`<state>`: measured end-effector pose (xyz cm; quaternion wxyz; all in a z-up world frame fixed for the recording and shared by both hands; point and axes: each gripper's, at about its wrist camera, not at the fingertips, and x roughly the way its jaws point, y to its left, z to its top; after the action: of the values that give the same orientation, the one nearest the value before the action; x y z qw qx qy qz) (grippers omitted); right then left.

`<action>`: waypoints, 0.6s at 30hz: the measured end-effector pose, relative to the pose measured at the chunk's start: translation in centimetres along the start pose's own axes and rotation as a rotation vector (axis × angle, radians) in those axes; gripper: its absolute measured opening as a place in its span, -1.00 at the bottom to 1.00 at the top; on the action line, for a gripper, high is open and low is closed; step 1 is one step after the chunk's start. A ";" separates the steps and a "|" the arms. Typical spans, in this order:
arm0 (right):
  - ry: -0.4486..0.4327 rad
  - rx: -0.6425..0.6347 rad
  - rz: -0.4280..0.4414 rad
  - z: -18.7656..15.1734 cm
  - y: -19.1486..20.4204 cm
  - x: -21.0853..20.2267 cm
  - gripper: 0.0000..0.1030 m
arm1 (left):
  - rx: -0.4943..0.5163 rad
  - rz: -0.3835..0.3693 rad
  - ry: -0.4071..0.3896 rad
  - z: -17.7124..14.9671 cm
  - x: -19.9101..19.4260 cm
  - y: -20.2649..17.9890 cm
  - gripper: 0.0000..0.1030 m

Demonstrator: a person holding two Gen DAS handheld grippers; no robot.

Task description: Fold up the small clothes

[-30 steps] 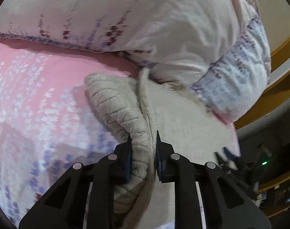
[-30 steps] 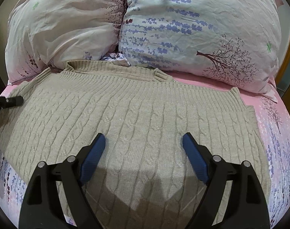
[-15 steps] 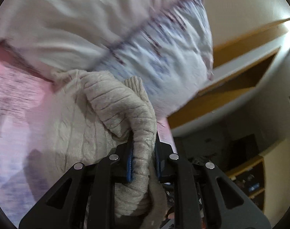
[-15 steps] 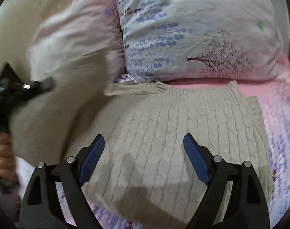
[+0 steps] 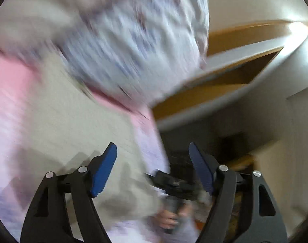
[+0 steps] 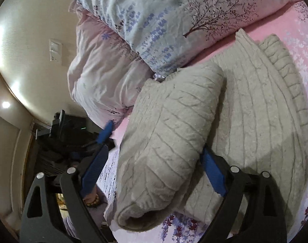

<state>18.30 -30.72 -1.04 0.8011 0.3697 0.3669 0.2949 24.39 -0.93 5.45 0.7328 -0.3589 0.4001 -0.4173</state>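
A beige cable-knit sweater [image 6: 255, 121] lies on the pink floral bed sheet [image 6: 291, 26]. Its left sleeve [image 6: 170, 131] is folded across the body and lies between my right gripper's open jaws. My right gripper [image 6: 154, 154] is open and empty, just above the sleeve. My left gripper [image 5: 151, 151] is open and empty over the sweater's edge [image 5: 83, 125]; that view is blurred. The left gripper's blue finger [image 6: 106, 131] shows at the bed's left edge in the right wrist view.
Two floral pillows [image 6: 174, 16] lie along the head of the bed, touching the sweater's collar. A wooden headboard [image 5: 234, 77] and a wall stand beyond. Dark furniture [image 6: 62, 129] stands beside the bed. The right gripper [image 5: 174, 184] shows low in the left wrist view.
My left gripper carried the sleeve across the sweater, then opened and let it go. The sleeve now lies folded over the body. My right gripper has tilted and swung left.
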 end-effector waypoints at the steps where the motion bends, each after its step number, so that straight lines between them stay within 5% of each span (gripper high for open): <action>1: 0.002 0.005 -0.007 0.1 0.0 0.2 0.73 | 0.031 0.110 -0.033 0.1 -1.0 0.0 0.53; 4: -0.010 0.036 -0.032 0.7 -0.2 0.8 0.58 | 0.076 0.356 -0.038 -0.6 -1.9 1.0 0.53; 6: -0.021 0.052 -0.046 0.9 -0.5 0.7 0.43 | 0.076 0.410 -0.006 -0.9 -1.7 2.1 0.53; 8: -0.034 0.072 -0.065 1.1 -1.0 0.8 0.20 | 0.059 0.426 0.024 -1.0 -1.1 3.3 0.53; 10: -0.034 0.090 -0.112 1.0 -1.5 1.1 -0.55 | 0.047 0.448 0.056 -1.7 -0.5 4.3 0.53; 11: -0.028 0.089 -0.142 1.0 -1.7 1.2 -0.66 | 0.043 0.457 0.069 -1.9 -0.1 4.7 0.53; 18: -0.150 -0.230 -0.348 1.5 4.3 -0.6 -0.74 | 0.030 0.395 0.073 -1.8 -0.2 4.4 0.54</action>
<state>18.30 -29.35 3.39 0.9020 0.2278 0.3283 0.1637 24.13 0.61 0.93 0.7907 -0.2473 0.4826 -0.2842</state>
